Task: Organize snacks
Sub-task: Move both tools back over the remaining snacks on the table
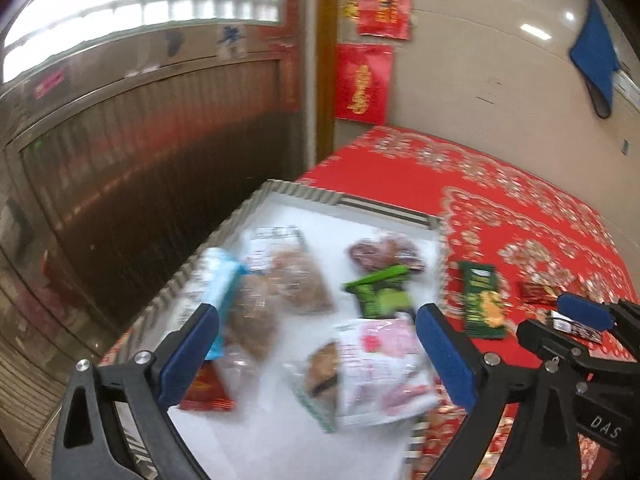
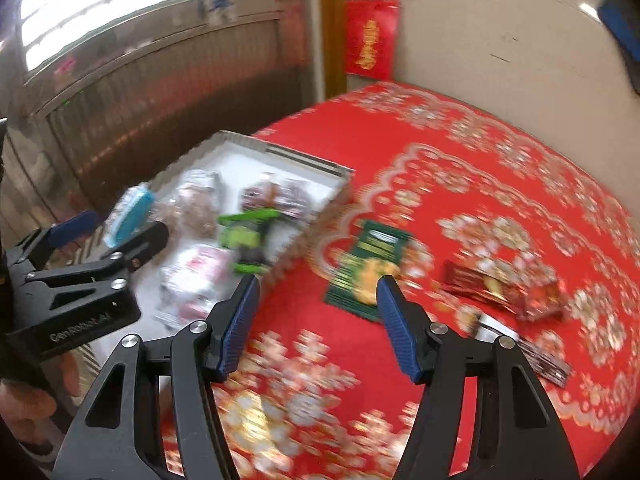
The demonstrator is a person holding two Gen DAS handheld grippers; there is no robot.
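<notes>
I am hovering the left gripper (image 1: 316, 332) over the tray (image 1: 352, 204), jaws spread wide and holding nothing. I am keeping the right gripper (image 2: 318, 308) above the red worktop (image 2: 500, 184), jaws half spread and empty. The green packet (image 2: 366, 268) is lying just ahead at twelve o'clock, its long axis running roughly twelve to six, nearer the right gripper.

My right gripper (image 2: 318, 300) has bare red cloth (image 2: 460, 184) below it; a dark green packet (image 2: 368, 264) lies just ahead, the tray's rim (image 2: 304, 240) alongside.
</notes>
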